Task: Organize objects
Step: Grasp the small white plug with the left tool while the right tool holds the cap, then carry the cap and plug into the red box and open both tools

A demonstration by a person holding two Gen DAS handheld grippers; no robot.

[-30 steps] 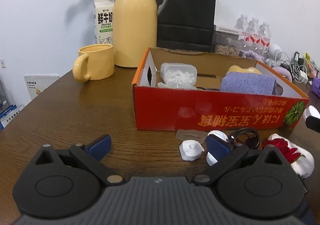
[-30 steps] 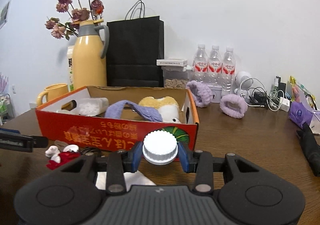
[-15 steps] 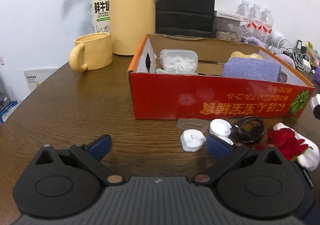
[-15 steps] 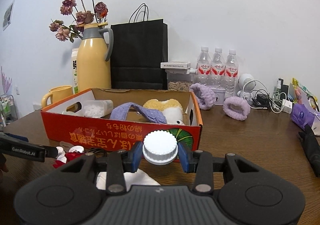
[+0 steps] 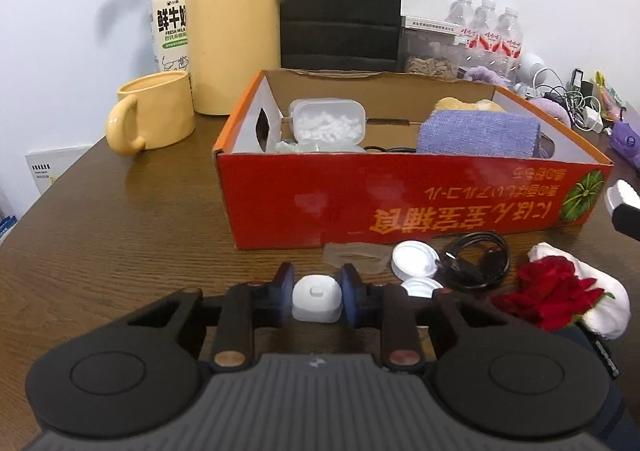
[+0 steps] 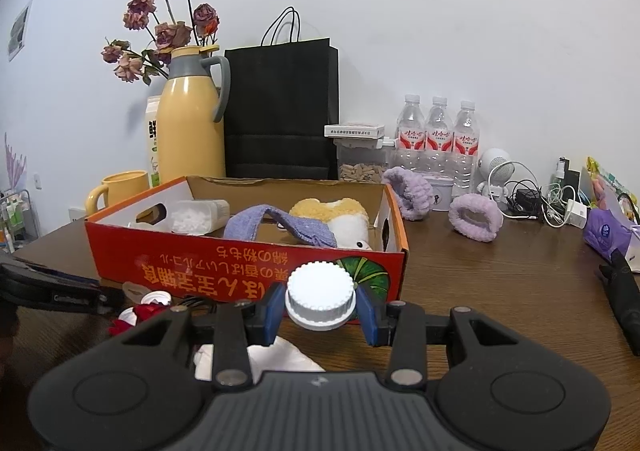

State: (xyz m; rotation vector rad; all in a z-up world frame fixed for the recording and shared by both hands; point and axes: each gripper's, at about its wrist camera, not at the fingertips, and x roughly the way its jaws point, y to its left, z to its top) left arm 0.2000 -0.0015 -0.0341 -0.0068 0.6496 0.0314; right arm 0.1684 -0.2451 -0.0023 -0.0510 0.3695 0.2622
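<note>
Tools are gripping white objects before a red box: left tool is pinching a small cap; right tool is pinching a ridged lid.

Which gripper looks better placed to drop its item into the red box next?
Probably right. The right gripper holds its ribbed white cap raised near the red box rim; the left gripper grips a small white lid down at table level.
</note>
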